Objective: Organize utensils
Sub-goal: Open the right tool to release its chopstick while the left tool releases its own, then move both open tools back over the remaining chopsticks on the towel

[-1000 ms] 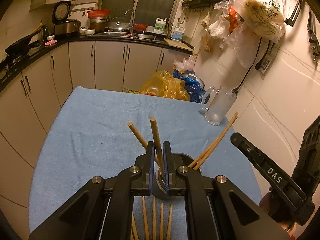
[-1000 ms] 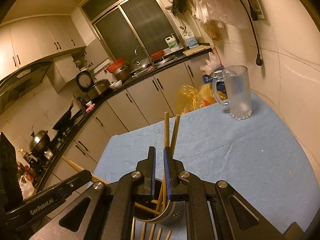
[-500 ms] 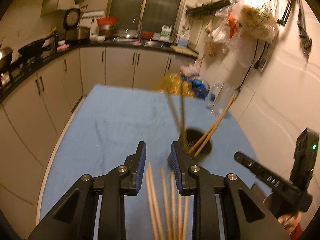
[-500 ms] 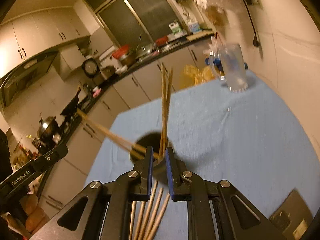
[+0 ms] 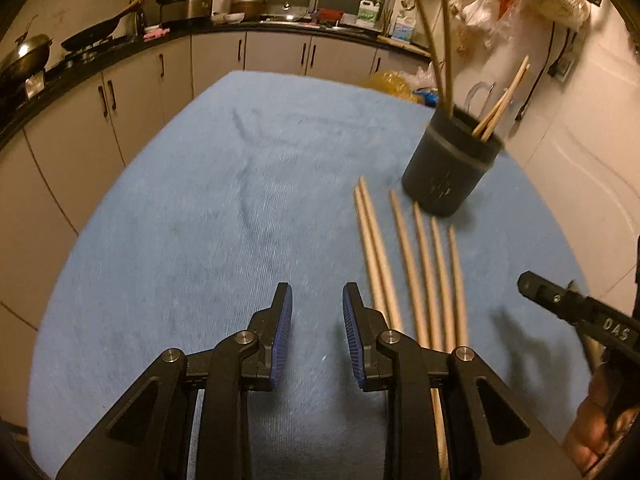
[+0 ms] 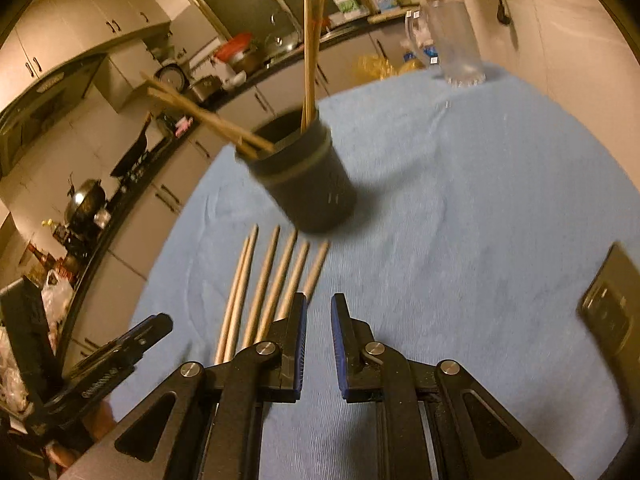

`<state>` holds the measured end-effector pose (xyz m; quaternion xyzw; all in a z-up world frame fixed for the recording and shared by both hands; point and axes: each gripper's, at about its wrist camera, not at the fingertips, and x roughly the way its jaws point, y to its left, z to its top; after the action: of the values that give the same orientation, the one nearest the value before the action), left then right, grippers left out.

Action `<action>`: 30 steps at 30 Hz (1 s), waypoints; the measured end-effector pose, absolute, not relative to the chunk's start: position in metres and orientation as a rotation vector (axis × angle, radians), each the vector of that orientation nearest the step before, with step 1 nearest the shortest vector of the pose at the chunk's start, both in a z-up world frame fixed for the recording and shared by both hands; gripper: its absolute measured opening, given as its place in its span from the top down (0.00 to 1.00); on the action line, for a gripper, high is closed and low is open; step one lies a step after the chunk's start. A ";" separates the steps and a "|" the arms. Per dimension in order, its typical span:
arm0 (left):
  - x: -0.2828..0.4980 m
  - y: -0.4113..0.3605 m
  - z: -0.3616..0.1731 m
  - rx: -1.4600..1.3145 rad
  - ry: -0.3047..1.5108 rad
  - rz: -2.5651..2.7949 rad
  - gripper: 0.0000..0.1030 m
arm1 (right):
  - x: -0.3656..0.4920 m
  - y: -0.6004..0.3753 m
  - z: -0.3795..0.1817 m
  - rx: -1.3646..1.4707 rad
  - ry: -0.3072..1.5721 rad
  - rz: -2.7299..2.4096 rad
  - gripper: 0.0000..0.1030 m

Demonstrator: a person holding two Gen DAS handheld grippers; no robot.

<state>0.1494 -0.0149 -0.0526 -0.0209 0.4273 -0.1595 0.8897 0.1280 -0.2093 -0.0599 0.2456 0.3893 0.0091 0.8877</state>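
Observation:
A dark round holder point(image 5: 450, 172) stands on the blue cloth with several wooden chopsticks point(image 5: 500, 100) leaning in it; it also shows in the right wrist view point(image 6: 308, 184). Several loose chopsticks point(image 5: 424, 272) lie side by side on the cloth in front of it, also in the right wrist view point(image 6: 272, 284). My left gripper point(image 5: 316, 300) is open and empty, just left of the loose chopsticks. My right gripper point(image 6: 319, 304) is open and empty, just right of them.
A glass mug point(image 6: 456, 48) stands at the table's far right edge. A dark phone point(image 6: 612, 312) lies on the cloth at the right. Kitchen cabinets point(image 5: 216, 56) and a counter run behind the table. A tiled wall point(image 5: 580, 128) borders the right side.
Both grippers let go of the chopsticks they held over the holder, opened and pulled back toward me. Those chopsticks now stand in the holder.

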 end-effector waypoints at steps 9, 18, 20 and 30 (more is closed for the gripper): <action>0.148 -0.011 -0.068 -0.057 0.894 -0.312 0.73 | 0.140 -0.193 -0.066 0.471 0.861 0.023 0.87; 0.154 -0.008 -0.071 -0.107 0.914 -0.350 0.71 | 0.166 -0.180 -0.076 0.455 0.923 0.004 0.87; 0.154 -0.009 -0.072 -0.111 0.915 -0.351 0.71 | 0.171 -0.176 -0.079 0.439 0.933 -0.008 0.87; 0.154 -0.010 -0.072 -0.112 0.924 -0.363 0.69 | 0.191 -0.159 -0.084 0.284 0.995 -0.032 0.88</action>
<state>0.1544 -0.0099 -0.0721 -0.0537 0.4430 -0.1739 0.8779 0.1910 -0.1592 -0.0845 0.1356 0.4756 -0.0151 0.8690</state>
